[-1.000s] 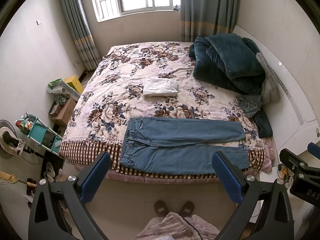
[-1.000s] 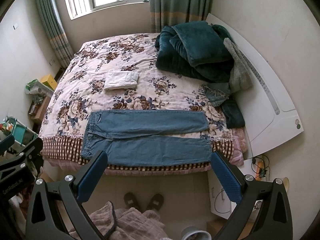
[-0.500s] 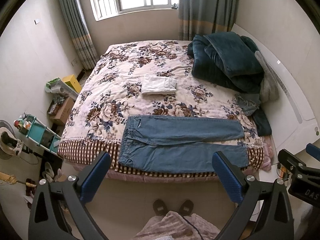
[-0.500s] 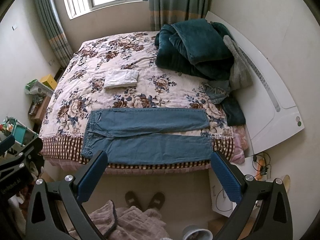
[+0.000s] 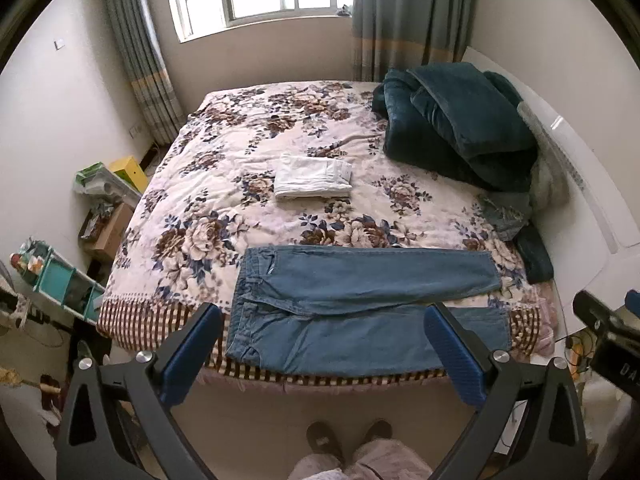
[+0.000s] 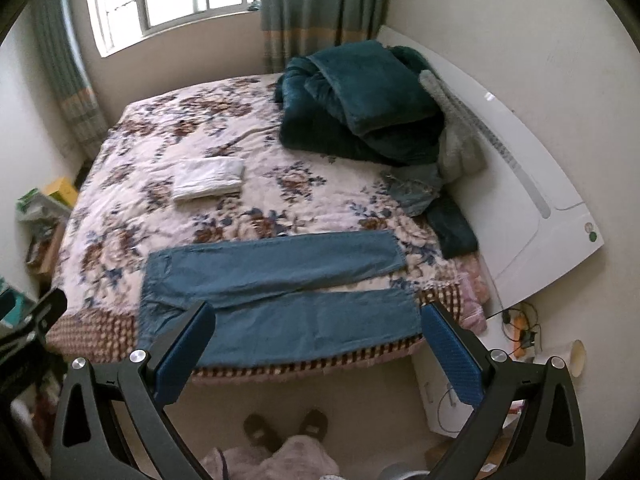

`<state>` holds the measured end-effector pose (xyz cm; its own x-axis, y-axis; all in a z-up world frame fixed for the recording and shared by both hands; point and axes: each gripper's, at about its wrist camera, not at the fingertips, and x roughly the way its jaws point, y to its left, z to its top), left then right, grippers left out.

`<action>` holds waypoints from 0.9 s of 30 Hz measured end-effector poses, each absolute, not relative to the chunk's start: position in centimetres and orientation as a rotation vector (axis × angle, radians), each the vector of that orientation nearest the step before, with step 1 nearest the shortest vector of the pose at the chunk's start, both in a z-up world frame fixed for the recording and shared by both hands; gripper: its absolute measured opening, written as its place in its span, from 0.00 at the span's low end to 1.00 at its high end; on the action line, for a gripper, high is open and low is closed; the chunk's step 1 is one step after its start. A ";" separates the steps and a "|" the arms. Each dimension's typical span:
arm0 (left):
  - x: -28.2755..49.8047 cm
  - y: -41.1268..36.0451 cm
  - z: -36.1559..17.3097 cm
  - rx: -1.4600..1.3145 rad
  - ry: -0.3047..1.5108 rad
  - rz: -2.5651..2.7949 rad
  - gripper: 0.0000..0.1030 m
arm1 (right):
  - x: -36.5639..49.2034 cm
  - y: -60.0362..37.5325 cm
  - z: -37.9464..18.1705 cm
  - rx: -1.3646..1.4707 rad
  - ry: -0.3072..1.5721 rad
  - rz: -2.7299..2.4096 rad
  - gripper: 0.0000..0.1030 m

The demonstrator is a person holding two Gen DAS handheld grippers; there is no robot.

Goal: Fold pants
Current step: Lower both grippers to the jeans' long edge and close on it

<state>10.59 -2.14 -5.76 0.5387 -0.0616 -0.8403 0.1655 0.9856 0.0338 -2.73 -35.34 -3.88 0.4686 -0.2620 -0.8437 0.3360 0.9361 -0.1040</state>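
Observation:
Blue jeans point(image 5: 360, 308) lie flat along the near edge of the bed, waistband at the left, both legs stretched to the right; they also show in the right wrist view point(image 6: 276, 296). My left gripper point(image 5: 320, 354) is open and empty, held above the floor in front of the bed. My right gripper point(image 6: 316, 354) is open and empty too, in front of the bed's near edge. Neither touches the jeans.
The bed has a floral cover point(image 5: 240, 168). A folded white garment point(image 5: 312, 176) lies mid-bed. A dark teal blanket pile point(image 5: 460, 128) sits at the right by the white headboard point(image 6: 520, 184). Shelves and boxes point(image 5: 60, 280) stand at the left. My slippered feet point(image 5: 344, 440) are on the floor.
Both grippers have moved closer to the bed; the jeans now reach down between the fingertips in both views. The right view has swung a little left. Nothing on the bed moved.

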 end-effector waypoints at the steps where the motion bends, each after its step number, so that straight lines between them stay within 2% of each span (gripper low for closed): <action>1: 11.0 -1.9 -6.2 0.116 1.002 -0.140 1.00 | -1.7 -35.4 -4.8 0.082 1.013 -0.376 1.00; 6: 15.8 -3.4 -10.5 0.123 1.072 -0.141 1.00 | 4.4 -37.0 -9.4 0.094 1.071 -0.402 1.00; 12: 23.0 -6.1 -16.5 0.159 1.145 -0.069 1.00 | 13.5 -40.7 -17.9 0.059 1.175 -0.334 1.00; 21: 34.4 -10.0 -29.1 0.156 1.346 0.049 1.00 | 29.0 -45.5 -36.1 -0.002 1.366 -0.168 1.00; 27: 40.6 -13.2 -42.1 0.283 1.437 0.025 1.00 | 37.3 -46.8 -50.1 -0.221 1.430 -0.109 1.00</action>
<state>40.56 -13.22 -42.13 0.1393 0.1858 -0.9726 0.1525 0.9665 0.2065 37.27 -46.79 -50.14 0.1395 -0.2062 -0.9685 -0.0576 0.9747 -0.2158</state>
